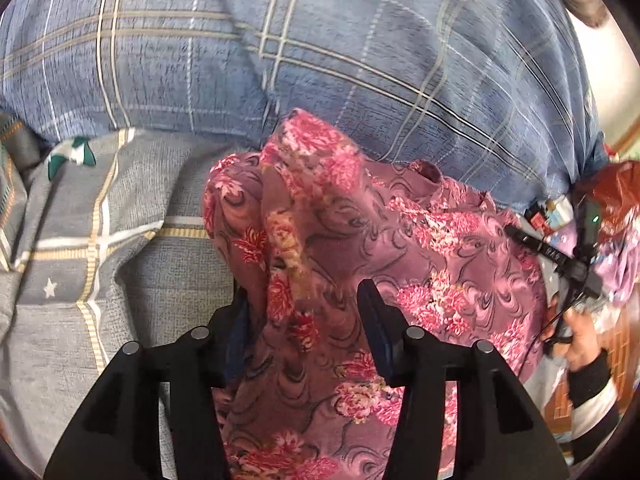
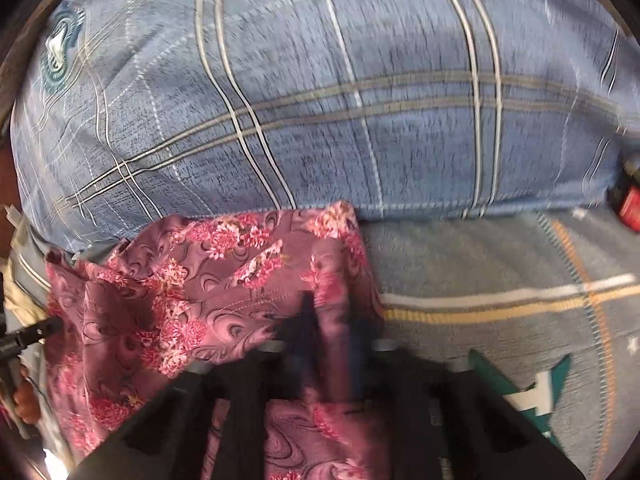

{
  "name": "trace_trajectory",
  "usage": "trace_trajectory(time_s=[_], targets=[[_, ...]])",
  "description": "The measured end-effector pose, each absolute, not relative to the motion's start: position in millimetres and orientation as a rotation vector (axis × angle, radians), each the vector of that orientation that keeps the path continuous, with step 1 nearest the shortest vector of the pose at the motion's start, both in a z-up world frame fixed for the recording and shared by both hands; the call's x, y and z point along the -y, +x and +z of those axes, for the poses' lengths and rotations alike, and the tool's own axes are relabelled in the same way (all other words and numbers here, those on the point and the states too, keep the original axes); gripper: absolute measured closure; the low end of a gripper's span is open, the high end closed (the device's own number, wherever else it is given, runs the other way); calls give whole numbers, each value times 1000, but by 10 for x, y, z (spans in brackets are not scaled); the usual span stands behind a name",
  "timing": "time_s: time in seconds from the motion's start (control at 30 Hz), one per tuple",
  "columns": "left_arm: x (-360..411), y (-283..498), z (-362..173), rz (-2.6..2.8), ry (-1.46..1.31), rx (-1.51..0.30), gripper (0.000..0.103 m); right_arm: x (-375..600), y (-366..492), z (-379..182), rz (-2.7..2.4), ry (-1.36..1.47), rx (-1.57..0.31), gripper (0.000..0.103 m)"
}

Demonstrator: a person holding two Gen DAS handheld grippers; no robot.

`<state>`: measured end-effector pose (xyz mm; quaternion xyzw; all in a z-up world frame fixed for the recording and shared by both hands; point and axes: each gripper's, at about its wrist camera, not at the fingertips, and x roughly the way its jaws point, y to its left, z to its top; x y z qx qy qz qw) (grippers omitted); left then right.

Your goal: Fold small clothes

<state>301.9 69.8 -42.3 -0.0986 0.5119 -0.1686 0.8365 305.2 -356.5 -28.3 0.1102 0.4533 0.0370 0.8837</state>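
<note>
A pink and purple floral garment (image 1: 340, 240) hangs bunched over the grey bed sheet (image 1: 60, 340). In the left wrist view my left gripper (image 1: 308, 300) has its jaws wide apart, with a fold of the garment draped between them. In the right wrist view the same garment (image 2: 180, 292) spreads to the left, and my right gripper (image 2: 332, 328) is shut on a narrow fold of it. The right view is blurred by motion. My right gripper and the hand that holds it also show at the right edge of the left view (image 1: 568, 264).
A large blue plaid pillow (image 1: 320, 48) fills the back of both views (image 2: 340, 100). The grey sheet with yellow and white stripes (image 2: 500, 280) lies to the right. A red packet (image 2: 630, 208) sits at the far right edge. Red and purple items (image 1: 616, 208) lie at the right.
</note>
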Motion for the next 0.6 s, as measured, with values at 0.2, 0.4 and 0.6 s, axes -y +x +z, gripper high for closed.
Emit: trace_trajectory(time_s=[0.2, 0.4, 0.6], targets=[[-599, 2931, -443, -294, -152, -1083, 89, 3485, 2888, -125, 76, 157, -895, 97], [-676, 2710, -356, -291, -183, -1036, 88, 3467, 2704, 28, 124, 184, -860, 97], [-760, 2489, -216, -256, -146, -958, 79, 3505, 2695, -76, 152, 234, -889, 96]])
